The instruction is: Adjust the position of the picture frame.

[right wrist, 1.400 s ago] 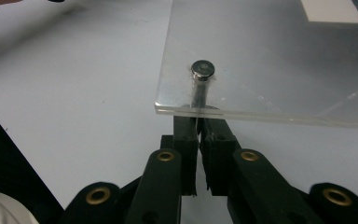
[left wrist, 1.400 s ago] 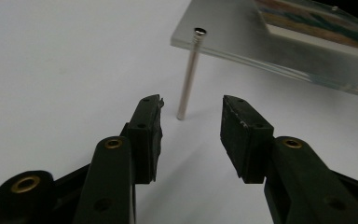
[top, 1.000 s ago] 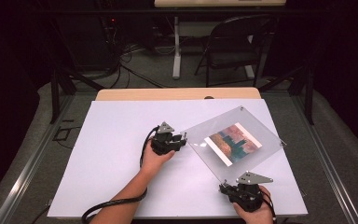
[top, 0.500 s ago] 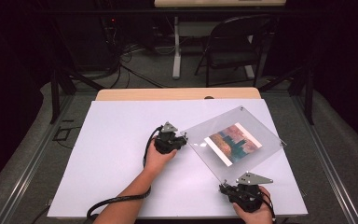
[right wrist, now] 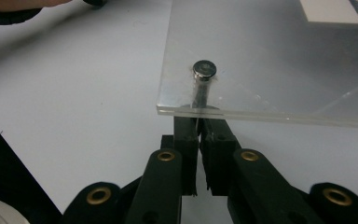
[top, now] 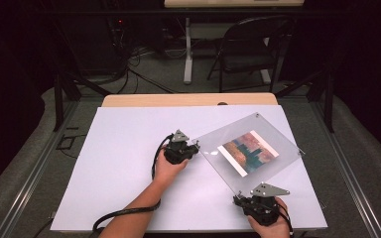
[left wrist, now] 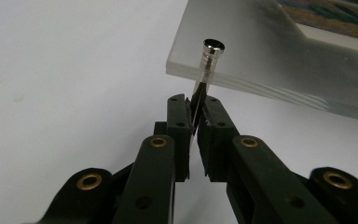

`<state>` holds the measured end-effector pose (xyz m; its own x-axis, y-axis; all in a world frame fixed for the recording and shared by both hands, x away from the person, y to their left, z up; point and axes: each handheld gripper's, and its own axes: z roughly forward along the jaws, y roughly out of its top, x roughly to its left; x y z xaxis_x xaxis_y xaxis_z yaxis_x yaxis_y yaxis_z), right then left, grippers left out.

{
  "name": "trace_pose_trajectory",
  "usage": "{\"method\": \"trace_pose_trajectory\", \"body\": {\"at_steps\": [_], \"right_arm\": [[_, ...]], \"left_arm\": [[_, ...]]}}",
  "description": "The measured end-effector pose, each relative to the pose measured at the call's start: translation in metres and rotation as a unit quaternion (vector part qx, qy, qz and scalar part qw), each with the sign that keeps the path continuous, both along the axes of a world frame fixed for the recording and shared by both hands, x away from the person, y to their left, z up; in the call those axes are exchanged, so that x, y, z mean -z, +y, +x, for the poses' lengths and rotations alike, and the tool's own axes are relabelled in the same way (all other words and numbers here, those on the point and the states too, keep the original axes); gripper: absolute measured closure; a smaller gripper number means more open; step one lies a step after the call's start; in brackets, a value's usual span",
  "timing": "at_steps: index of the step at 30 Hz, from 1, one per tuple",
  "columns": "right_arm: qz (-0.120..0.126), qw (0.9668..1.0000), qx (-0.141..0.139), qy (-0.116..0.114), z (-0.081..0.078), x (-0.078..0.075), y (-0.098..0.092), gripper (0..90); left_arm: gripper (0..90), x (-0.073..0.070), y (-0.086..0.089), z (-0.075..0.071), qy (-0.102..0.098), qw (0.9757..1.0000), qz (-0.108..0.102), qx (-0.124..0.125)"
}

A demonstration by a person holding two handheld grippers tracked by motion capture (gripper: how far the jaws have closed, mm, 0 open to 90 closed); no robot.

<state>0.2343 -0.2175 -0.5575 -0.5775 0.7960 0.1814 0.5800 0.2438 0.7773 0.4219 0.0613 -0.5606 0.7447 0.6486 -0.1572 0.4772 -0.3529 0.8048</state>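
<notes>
A clear acrylic picture frame (top: 228, 136) with a colourful photo (top: 248, 152) inside lies at an angle on the white table, a metal bolt at each corner. My left gripper (top: 194, 148) is at the frame's left corner. Its jaws have just closed, and in the left gripper view they (left wrist: 195, 105) pinch the shaft of the silver corner bolt (left wrist: 209, 60) below the plate (left wrist: 261, 60). My right gripper (top: 239, 198) is at the near corner, shut (right wrist: 198, 123) on that corner's bolt (right wrist: 203, 70) under the acrylic (right wrist: 270, 60).
The white table sheet (top: 129, 163) stretches open to the left of the frame. A wooden strip (top: 188, 100) borders the far edge. Beyond it stand a black folding chair (top: 253, 44) and floor cables (top: 129, 64). The other forearm (right wrist: 9, 11) crosses the right gripper view's top left.
</notes>
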Motion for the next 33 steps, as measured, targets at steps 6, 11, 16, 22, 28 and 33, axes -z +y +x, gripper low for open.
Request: {"method": "trace_pose_trajectory", "body": {"at_steps": [6, 11, 16, 22, 28, 33], "right_arm": [[-0.004, 1.0000, -0.001, 0.002, -0.001, -0.001, 0.000, 85.5], [-0.005, 1.0000, -0.001, -0.002, -0.001, -0.002, 0.000, 85.6], [0.008, 0.9999, 0.006, -0.003, -0.001, -0.005, -0.004, 85.6], [0.021, 0.9992, 0.033, -0.001, 0.008, -0.008, -0.014, 85.6], [0.029, 0.9986, 0.044, -0.002, 0.019, -0.010, -0.017, 85.6], [0.031, 0.9981, 0.054, 0.001, 0.029, -0.008, -0.019, 85.6]], "left_arm": [[83.5, -0.004, 0.001, 0.000, 0.005, 1.0000, -0.001, 0.004], [83.8, -0.010, 0.004, -0.003, 0.003, 0.9999, 0.004, 0.016], [84.6, -0.018, 0.015, -0.011, -0.003, 0.9996, 0.013, 0.026], [85.1, -0.025, 0.037, -0.030, 0.004, 0.9996, 0.009, 0.027], [85.2, -0.031, 0.053, -0.052, 0.007, 0.9998, 0.007, 0.017], [85.3, -0.034, 0.060, -0.071, 0.006, 0.9999, 0.007, 0.007]]}}
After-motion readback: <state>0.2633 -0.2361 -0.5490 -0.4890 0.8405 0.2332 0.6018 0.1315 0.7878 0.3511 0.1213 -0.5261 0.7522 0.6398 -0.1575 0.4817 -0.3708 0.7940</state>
